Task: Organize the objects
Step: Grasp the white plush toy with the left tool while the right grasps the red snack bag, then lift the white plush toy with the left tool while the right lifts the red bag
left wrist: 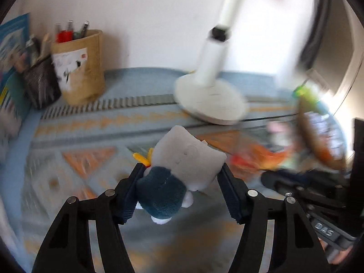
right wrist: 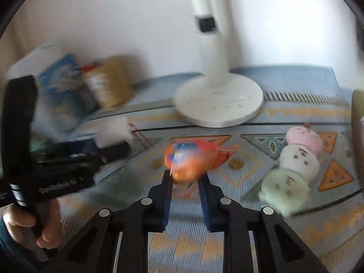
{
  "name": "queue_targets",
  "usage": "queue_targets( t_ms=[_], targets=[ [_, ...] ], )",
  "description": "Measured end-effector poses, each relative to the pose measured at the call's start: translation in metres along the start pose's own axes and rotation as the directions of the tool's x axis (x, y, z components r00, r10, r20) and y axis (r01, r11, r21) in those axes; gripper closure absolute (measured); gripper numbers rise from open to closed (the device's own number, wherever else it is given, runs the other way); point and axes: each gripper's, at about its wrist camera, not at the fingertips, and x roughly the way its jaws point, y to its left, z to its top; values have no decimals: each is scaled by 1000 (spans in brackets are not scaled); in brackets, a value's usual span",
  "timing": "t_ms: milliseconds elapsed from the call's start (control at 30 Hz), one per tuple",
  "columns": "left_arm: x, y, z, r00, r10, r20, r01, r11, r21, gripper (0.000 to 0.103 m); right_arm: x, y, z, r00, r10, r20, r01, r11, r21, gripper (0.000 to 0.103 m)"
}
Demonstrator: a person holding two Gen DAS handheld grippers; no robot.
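My left gripper (left wrist: 180, 170) is shut on a plush toy (left wrist: 179, 166) with a grey head, dark blue body and yellow tuft, held above the patterned cloth. My right gripper (right wrist: 185, 175) is shut on an orange mesh bag (right wrist: 193, 159) with something blue inside, lifted off the cloth. In the left wrist view the orange bag (left wrist: 257, 157) shows blurred to the right, beside the right gripper's black body (left wrist: 314, 195). In the right wrist view the left gripper (right wrist: 45, 173) is at far left, with the plush's pale head (right wrist: 113, 134) blurred.
A white lamp base (left wrist: 209, 100) (right wrist: 218, 102) stands at the back centre. A brown paper pen holder (left wrist: 79, 66) and a black mesh cup (left wrist: 41, 84) stand at the back left, near books. A pink, white and green stacked plush (right wrist: 295, 166) lies right.
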Motion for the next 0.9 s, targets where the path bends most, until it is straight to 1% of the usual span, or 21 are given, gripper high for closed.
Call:
queue_targets(
  t_ms=[33,67,100,133,200,267,300,333,367,400,433,467,500,533,600,667,733,767,833,867,900],
  targets=[
    [-13,-13,-11,999,-31,15,31,999,-25,41,-13,2,-7,999,35,4,-35,999,-33,98],
    [-21,-19,-17,999,-31,27,31,999,-36,41,-28,5,-17,999,46,1,-46,996,-76,98],
    [-32,-28,-29,999,-26,46,28,998,-52,41,-39,8,-26,999,39,-5,-40,993,-109,98],
    [-36,-32,-38,999,-18,52,21,998,-66,41,-52,8,-36,1000,13,-5,-14,990,-142,98],
    [-47,-38,-50,998,2,68,4,996,-93,41,-62,3,-50,999,4,-34,-9,987,-160,98],
    [-58,-38,-67,996,14,92,0,989,-146,40,-64,-6,-60,996,-12,-84,0,991,-136,97],
    [-61,-35,-73,995,27,97,-10,986,-167,40,-63,-11,-61,995,-16,-95,4,992,-123,96],
    [-61,-26,-79,994,57,97,-37,979,-201,40,-61,-14,-60,995,-14,-100,3,994,-108,90],
    [-60,-19,-82,991,83,101,-58,971,-234,40,-55,-15,-56,995,3,-101,-11,996,-83,77],
    [-59,-16,-86,989,94,113,-62,964,-260,40,-50,-14,-53,995,13,-102,-19,998,-63,66],
    [-58,-9,-90,987,94,131,-52,956,-290,40,-39,-13,-47,994,18,-109,-21,999,-32,43],
    [-55,-6,-92,985,110,136,-62,947,-316,40,-31,-11,-42,993,30,-111,-31,1000,-5,41],
    [-54,-3,-93,983,130,129,-81,940,-331,40,-24,-8,-37,993,45,-113,-43,999,21,41],
    [-58,0,-94,980,138,144,-82,936,-343,40,-15,-2,-31,993,56,-107,-50,997,53,41],
    [-61,2,-94,975,145,168,-80,937,-340,39,-3,9,-22,995,24,-101,-15,995,94,41],
    [-58,3,-94,974,159,158,-97,935,-342,39,15,15,-11,993,-20,-117,37,989,146,41],
    [-60,1,-95,970,173,170,-107,934,-340,39,37,17,-4,989,-28,-148,62,971,232,41],
    [-61,0,-95,967,180,180,-112,935,-335,39,43,18,-2,986,-33,-161,74,965,251,40],
    [-64,-1,-96,963,186,192,-115,936,-332,39,52,28,3,982,-125,-142,154,963,221,40],
    [-64,-1,-96,963,189,190,-119,936,-330,39,56,35,4,973,-185,-137,207,963,173,43],
    [-63,-1,-96,965,186,184,-118,937,-330,39,58,38,4,967,-222,-129,239,961,140,47]
  ],
)
